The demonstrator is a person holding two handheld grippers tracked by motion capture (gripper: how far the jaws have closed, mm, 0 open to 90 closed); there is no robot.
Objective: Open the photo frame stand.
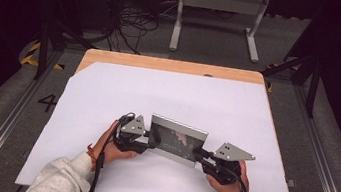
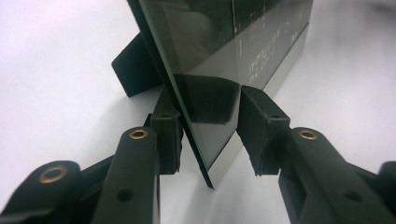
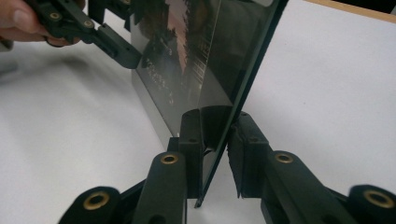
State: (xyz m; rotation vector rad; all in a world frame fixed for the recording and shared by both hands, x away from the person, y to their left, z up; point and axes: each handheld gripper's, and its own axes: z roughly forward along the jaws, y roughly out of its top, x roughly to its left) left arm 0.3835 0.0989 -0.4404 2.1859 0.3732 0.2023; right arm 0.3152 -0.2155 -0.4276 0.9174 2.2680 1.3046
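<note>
Picture frame (image 1: 177, 141) stood upright on the white sheet (image 1: 107, 97). Left gripper (image 1: 149, 140) and right gripper (image 1: 199, 154) straddled its ends, jaws apart, not clamped.

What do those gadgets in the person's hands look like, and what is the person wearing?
Each tool, left and right, is black with two blocky jaws, brass-coloured rivets at the joints, a grey three-cornered plate on top and a trailing black cable. The person wears light grey sleeves and a reddish wristband.
</note>
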